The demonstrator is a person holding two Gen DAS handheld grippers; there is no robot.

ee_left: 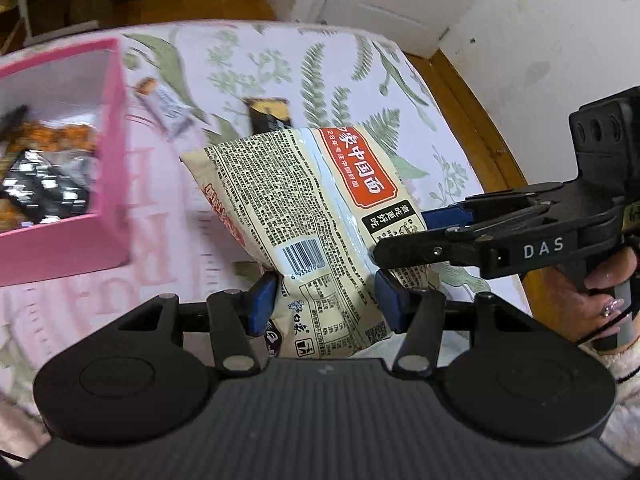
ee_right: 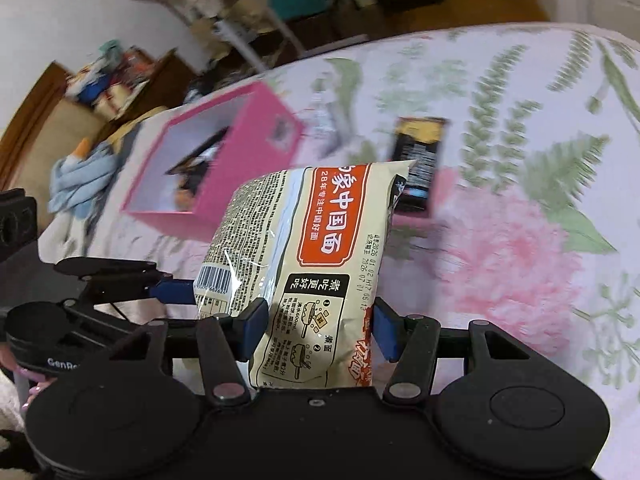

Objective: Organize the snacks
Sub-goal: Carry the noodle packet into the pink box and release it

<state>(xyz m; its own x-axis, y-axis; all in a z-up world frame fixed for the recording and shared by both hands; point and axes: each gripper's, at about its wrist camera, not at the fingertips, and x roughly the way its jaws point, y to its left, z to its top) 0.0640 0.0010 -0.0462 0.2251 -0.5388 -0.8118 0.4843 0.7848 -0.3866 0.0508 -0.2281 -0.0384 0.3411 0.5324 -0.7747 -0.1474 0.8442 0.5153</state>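
Two grippers are seen pinching one noodle packet (ee_left: pixel 304 216) in the left wrist view, where the left gripper (ee_left: pixel 326 300) is closed on the packet's lower end, a blue pad pressed against each side of it, and the packet is held up off the flowered bedspread (ee_left: pixel 280 64). From the right side of that view the right gripper (ee_left: pixel 404 236) is seen reaching in sideways, its dark finger laid across the packet's right edge and a blue pad showing behind it, with the person's hand (ee_left: pixel 604 296) wrapped around its handle. A pink box (ee_left: pixel 108 168) is seen at the left with several wrapped snacks already inside, and a small white snack bar (ee_left: pixel 164 104) and a dark snack bar (ee_left: pixel 268 114) are seen lying on the bedspread beyond the packet. In the right wrist view the right gripper (ee_right: pixel 318 328) is seen clamped on the same noodle packet (ee_right: pixel 308 248), both blue pads pressed into its sides, and the packet is held upright with its red label facing the camera. The left gripper (ee_right: pixel 176 292) is seen at the left edge, gripping the packet's left side near the barcode. The pink box (ee_right: pixel 256 136) is shown behind the packet, blurred, and the dark snack bar (ee_right: pixel 418 152) is seen on the bedspread (ee_right: pixel 520 220) to the right of it.
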